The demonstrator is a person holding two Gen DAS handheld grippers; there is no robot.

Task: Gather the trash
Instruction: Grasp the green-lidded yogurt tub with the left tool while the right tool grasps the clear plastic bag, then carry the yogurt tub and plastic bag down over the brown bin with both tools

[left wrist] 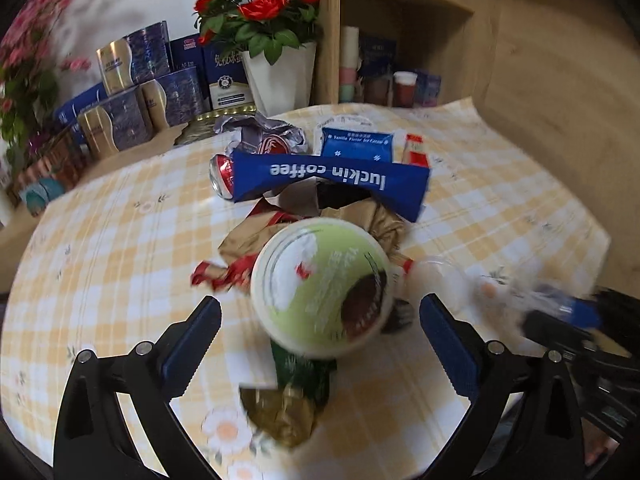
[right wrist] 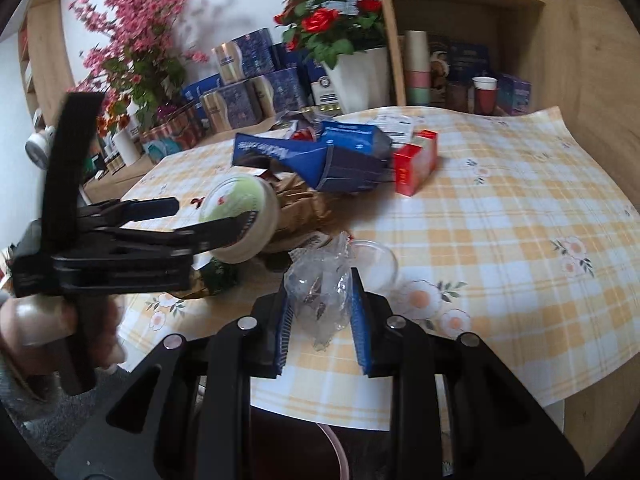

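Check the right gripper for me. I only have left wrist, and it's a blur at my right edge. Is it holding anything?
Observer: Yes. The right gripper is shut on a crumpled clear plastic wrapper.
Operator: Whereabouts is it?
Observer: Over the near edge of the checked tablecloth, well short of the main trash pile.
Operator: There's a white smear beside it. What is that?
Observer: A shallow clear lid, lying on the cloth just past the gripper's right-hand finger. I can't tell whether the two touch.
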